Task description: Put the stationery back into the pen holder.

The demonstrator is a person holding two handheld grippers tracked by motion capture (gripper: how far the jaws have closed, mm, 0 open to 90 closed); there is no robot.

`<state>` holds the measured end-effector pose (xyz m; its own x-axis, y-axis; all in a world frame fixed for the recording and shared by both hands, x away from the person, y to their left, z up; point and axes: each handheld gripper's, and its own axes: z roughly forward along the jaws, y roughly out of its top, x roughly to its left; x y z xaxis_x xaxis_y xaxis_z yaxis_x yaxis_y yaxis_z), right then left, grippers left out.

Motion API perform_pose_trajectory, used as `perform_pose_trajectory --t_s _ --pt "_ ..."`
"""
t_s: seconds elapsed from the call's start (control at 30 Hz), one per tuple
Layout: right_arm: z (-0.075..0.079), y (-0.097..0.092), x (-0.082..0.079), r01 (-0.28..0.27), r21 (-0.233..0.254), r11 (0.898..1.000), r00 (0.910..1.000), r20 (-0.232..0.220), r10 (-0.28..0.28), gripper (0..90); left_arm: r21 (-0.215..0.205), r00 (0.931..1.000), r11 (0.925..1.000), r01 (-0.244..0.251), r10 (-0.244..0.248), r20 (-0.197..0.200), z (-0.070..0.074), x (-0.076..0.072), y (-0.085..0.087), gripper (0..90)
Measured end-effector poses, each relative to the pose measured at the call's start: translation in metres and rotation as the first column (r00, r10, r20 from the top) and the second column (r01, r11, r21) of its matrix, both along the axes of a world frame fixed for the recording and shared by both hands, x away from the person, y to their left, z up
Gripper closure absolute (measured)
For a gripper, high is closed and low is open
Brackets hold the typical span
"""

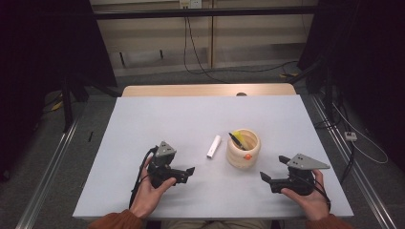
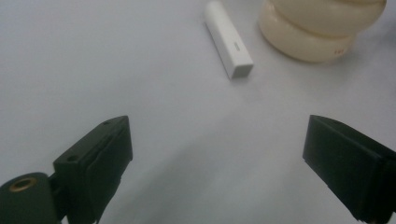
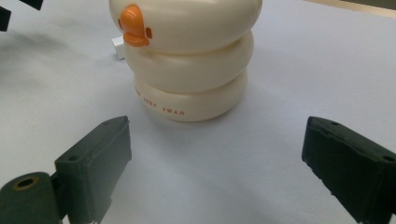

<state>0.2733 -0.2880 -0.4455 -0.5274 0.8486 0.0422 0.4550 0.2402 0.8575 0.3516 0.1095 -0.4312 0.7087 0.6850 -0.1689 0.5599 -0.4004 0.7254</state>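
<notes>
The left gripper (image 1: 189, 171) and the right gripper (image 1: 271, 168) are held low in either hand, jaws spread wide and nothing gripped.

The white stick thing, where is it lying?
In the high view the white stick lies flat near the table's middle, just left of the cream duck pot, ahead of the left claw.

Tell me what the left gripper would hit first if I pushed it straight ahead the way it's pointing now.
Probably the white stick lying flat on the table. The left gripper is open with nothing between its jaws, and bare tabletop lies ahead up to that stick. The cream duck holder stands further right, likely off the line.
</notes>
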Motion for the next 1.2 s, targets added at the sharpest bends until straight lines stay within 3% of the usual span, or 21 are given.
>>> perform_pose_trajectory --t_s 0.1,0.2,0.3,0.37,0.47,0.57,0.83,1.0,1.2 --pt "0.000 0.000 0.000 0.004 0.001 1.000 1.0000 -0.001 -0.004 8.4 -0.023 0.9999 0.9996 -0.012 0.013 0.011 0.002 0.005 -0.004 9.1" --pt "0.000 0.000 0.000 0.003 -0.001 1.000 1.0000 -0.001 -0.003 8.4 0.001 0.9999 0.9999 -0.011 0.011 0.005 0.005 0.013 -0.012 9.1" --pt "0.000 0.000 0.000 0.002 -0.002 1.000 1.0000 -0.001 -0.002 8.4 -0.006 0.9995 0.9995 -0.029 0.029 -0.013 0.006 0.022 -0.021 12.3" --pt "0.000 0.000 0.000 0.001 -0.003 1.000 1.0000 0.000 -0.001 8.5 0.018 0.9991 0.9992 -0.035 0.036 -0.021 0.006 0.027 -0.026 12.6" --pt "0.000 -0.001 0.000 0.003 -0.002 1.000 1.0000 -0.001 -0.003 8.4 -0.003 0.9983 0.9996 -0.027 0.027 -0.051 0.011 0.034 -0.031 13.4" --pt "0.000 -0.002 0.000 0.007 0.001 1.000 1.0000 -0.003 -0.007 8.4 0.039 0.9990 0.9988 -0.029 0.030 -0.032 0.013 0.038 -0.040 14.2" --pt "-0.001 -0.001 0.000 0.005 -0.003 1.000 1.0000 -0.005 -0.005 8.4 0.049 0.9966 0.9988 0.006 -0.002 -0.083 0.005 0.056 -0.056 14.9" --pt "-0.001 -0.003 0.000 0.013 0.000 1.000 0.9999 -0.005 -0.013 8.4 0.026 0.9937 0.9997 -0.003 0.006 -0.112 0.002 0.070 -0.061 15.4" --pt "-0.001 -0.002 0.000 0.013 -0.002 1.000 0.9999 -0.008 -0.013 8.4 0.053 0.9938 0.9985 -0.010 0.016 -0.110 0.000 0.082 -0.075 14.8"
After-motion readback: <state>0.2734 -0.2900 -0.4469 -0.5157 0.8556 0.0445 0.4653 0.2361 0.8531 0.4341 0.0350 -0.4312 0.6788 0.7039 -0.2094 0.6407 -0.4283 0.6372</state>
